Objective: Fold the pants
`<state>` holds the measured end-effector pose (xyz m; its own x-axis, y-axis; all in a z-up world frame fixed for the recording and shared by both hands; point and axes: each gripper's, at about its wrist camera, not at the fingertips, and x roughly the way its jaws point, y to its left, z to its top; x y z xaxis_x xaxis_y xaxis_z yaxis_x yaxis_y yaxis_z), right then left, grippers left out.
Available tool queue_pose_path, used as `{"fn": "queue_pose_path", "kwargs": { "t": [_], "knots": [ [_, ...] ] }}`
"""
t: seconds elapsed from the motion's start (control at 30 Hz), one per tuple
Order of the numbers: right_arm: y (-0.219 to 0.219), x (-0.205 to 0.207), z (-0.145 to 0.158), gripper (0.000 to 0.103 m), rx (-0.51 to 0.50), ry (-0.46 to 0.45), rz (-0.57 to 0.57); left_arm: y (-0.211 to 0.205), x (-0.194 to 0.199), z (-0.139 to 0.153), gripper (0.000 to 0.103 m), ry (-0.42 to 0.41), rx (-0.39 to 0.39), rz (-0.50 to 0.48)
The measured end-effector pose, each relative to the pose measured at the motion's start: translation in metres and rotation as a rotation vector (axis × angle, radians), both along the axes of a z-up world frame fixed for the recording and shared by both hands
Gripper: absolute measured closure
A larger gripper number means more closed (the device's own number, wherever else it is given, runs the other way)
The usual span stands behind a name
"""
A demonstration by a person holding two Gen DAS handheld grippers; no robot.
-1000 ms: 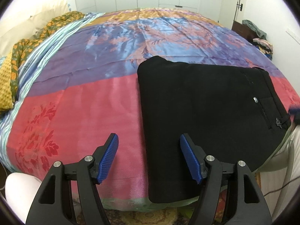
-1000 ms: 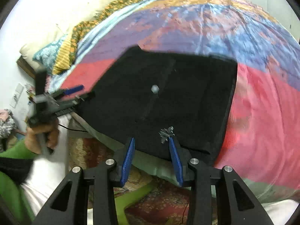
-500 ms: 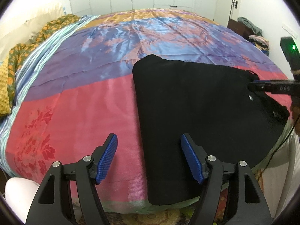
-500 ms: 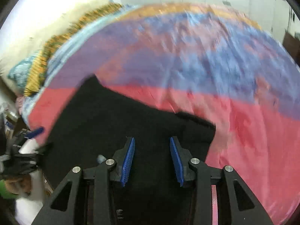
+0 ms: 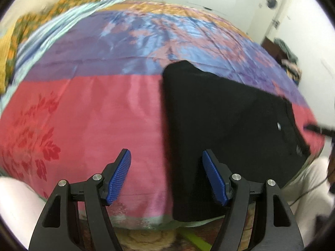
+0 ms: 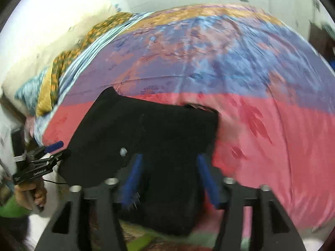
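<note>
The black pants (image 5: 226, 121) lie folded flat on the colourful bedspread (image 5: 94, 108), near the bed's front edge. My left gripper (image 5: 166, 175) is open and empty, hovering over the folded left edge of the pants at the front. The pants also show in the right wrist view (image 6: 150, 133), with a small silver button (image 6: 123, 151). My right gripper (image 6: 169, 179) is open over the waistband end; its blue pads (image 6: 134, 175) are blurred and spread wide. The left gripper also shows at the left of the right wrist view (image 6: 48, 152).
Patterned yellow-green pillows (image 5: 12, 48) lie at the bed's far left. White cupboards and a door (image 5: 274, 14) stand behind the bed. A pile of clothes (image 5: 291, 62) sits at the far right. A rug (image 5: 146, 238) lies below the bed edge.
My right gripper has opened wider and pulled back toward the waistband end. The left wrist view has swung slightly; the left gripper stays open over the folded edge.
</note>
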<state>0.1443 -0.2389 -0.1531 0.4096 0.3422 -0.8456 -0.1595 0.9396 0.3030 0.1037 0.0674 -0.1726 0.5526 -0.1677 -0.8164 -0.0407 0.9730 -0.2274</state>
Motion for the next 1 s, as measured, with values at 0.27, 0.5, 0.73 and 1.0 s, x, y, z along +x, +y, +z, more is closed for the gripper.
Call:
{"fn": "queue_pose_path", "kwargs": {
  "t": [0.27,0.5,0.73,1.0],
  "knots": [
    [-0.066,-0.007,-0.043,0.034,0.480,0.160,-0.150,0.041,0.019,-0.031,0.025,0.133,-0.390,0.037],
    [-0.046,0.014,-0.072,0.031,0.492,0.269,-0.039,0.006,0.053,-0.042,0.015,0.187,-0.383,-0.133],
    [-0.014,0.046,-0.092,0.031,0.433,0.329,0.031,-0.039,0.080,-0.043,0.037,0.248,-0.340,-0.226],
    [0.025,0.052,-0.036,0.063,0.321,0.163,0.152,-0.051,0.076,0.017,0.082,0.118,-0.215,-0.203]
  ]
}}
